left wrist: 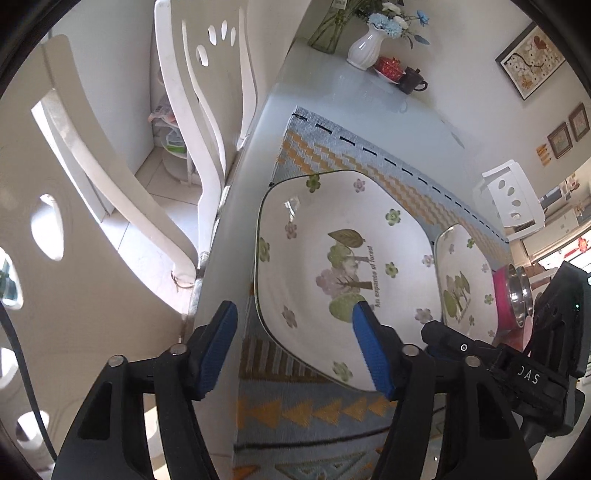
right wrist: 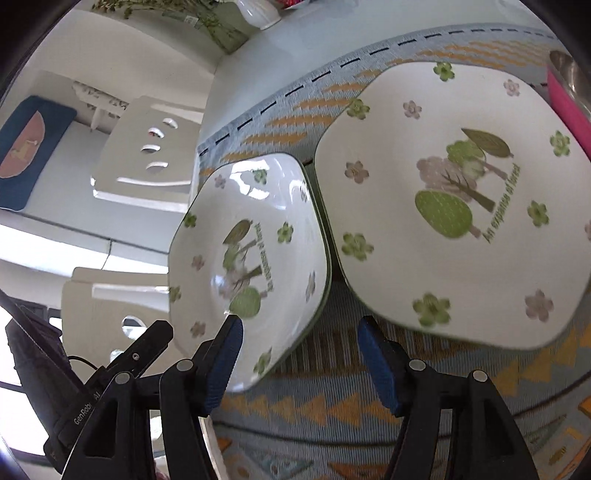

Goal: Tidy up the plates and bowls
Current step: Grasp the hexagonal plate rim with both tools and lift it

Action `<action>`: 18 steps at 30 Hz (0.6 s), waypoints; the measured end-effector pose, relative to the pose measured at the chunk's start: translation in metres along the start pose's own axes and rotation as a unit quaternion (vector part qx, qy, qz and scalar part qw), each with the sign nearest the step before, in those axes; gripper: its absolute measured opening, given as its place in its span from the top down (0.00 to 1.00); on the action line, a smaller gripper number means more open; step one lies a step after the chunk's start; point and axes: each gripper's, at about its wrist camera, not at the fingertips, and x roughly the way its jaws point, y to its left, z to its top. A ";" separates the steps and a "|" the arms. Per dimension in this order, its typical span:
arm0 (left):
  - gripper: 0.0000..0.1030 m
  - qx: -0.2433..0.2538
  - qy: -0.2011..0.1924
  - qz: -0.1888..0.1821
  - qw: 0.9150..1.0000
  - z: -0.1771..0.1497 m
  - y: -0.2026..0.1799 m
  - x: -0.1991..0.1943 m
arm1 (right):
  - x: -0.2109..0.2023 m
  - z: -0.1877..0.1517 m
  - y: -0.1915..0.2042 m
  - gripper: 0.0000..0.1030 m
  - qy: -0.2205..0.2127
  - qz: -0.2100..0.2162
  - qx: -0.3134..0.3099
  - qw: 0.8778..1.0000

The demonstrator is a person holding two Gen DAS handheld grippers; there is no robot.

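While both claws stand released, the left claw (left wrist: pixel 293 317) straddles the near rim of the floral bowl (left wrist: pixel 343 266), beside the floral plate (right wrist: pixel 454 206) on the woven mat (right wrist: pixel 332 406).

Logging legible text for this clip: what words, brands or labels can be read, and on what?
"An expanse of forest": printed on the left plate.
Same line on the right plate.
"GenRob... AI", partly hidden: left gripper's body.
"DAS", partial: right gripper's body.
Tag on the glass vase: too small to read.
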 end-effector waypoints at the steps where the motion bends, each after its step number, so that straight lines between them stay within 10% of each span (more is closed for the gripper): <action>1: 0.57 0.003 0.005 -0.001 1.000 0.002 0.001 0.004 | 0.003 0.002 0.001 0.39 -0.004 -0.006 -0.001 1.000; 9: 0.60 -0.006 0.021 -0.008 1.000 0.011 0.015 0.024 | 0.018 0.000 0.003 0.71 -0.003 -0.021 -0.018 1.000; 18: 0.60 -0.005 0.025 -0.014 1.000 0.019 0.026 0.032 | 0.023 -0.020 0.030 0.72 0.008 -0.057 -0.068 0.996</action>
